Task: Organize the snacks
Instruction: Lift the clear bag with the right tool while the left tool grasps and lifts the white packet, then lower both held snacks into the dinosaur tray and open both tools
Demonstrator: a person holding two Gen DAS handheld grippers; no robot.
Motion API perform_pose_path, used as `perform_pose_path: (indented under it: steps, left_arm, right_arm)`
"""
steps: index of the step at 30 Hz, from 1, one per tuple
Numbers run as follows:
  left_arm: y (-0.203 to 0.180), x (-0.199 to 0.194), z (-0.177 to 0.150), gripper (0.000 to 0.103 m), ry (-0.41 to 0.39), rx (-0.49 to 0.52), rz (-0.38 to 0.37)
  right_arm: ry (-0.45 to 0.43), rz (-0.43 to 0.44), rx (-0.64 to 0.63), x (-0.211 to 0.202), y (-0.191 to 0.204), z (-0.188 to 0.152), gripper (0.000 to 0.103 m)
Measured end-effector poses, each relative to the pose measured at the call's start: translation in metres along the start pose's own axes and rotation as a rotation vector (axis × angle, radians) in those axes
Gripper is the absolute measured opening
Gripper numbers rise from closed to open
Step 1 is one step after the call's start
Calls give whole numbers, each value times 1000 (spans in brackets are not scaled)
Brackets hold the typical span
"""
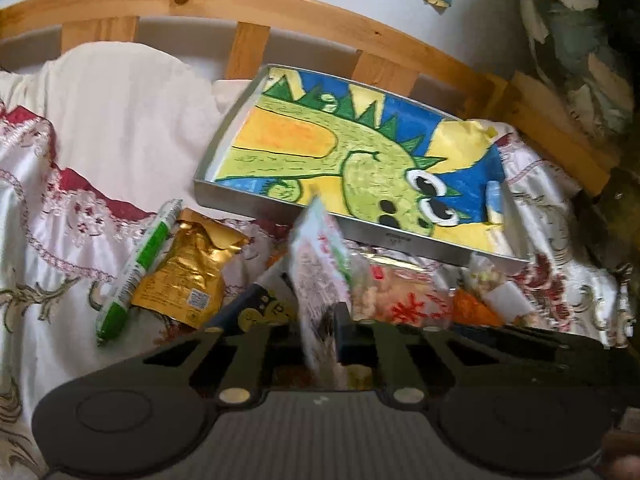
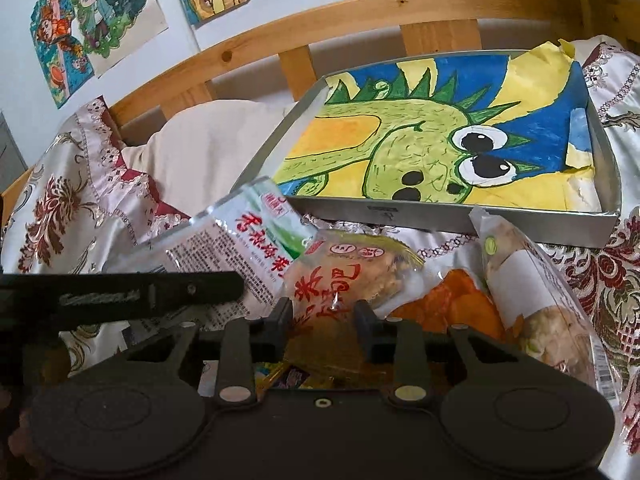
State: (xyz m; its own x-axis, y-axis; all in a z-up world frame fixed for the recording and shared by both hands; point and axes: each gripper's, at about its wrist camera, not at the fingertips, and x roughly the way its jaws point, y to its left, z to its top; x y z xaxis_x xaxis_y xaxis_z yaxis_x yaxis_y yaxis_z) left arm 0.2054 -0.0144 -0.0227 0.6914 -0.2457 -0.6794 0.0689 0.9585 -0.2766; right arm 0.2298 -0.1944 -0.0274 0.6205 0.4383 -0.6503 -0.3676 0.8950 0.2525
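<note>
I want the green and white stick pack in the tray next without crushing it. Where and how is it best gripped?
Probably across the middle of the green and white stick pack, fingers on its two long sides, coming from above. It lies flat on the bedspread, long and narrow, with its right side against the gold pouch, so that finger must slip between them.

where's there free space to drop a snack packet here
The grey shallow tray lined with a green dinosaur drawing holds no snacks. The cream pillow left of it is bare, as is the embroidered white bedcover left of the green-and-white tube packet. In front of the tray, overlapping snack packets crowd around both grippers.
</note>
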Motion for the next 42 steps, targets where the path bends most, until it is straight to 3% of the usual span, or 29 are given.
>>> perform_pose_path:
  steps: [6, 11, 16, 22, 27, 33, 42]
  left_arm:
    - [-9, -7, -6, 7, -43, 25, 41]
    - [-18, -19, -7, 4, -73, 89, 82]
    - [-18, -34, -6, 4, -104, 71, 98]
    - [-28, -39, 16, 5, -161, 57, 99]
    - [-42, -21, 50, 5, -161, 28, 56]
    - [-66, 8, 86, 5, -171, 33, 39]
    - [-85, 58, 98, 5, -148, -44, -37]
  right_arm:
    - [-23, -3, -64, -4, 8, -2, 30]
    - [-84, -36, -208, -13, 24, -7, 25]
    - [-149, -66, -319, -25, 36, -7, 25]
    - [-266, -128, -362, -42, 31, 9, 25]
    - [-330, -191, -341, -42, 2, 32, 25]
    - [-351, -241, -217, -36, -41, 57, 25]
    - [-281, -233, -70, -15, -83, 64, 25]
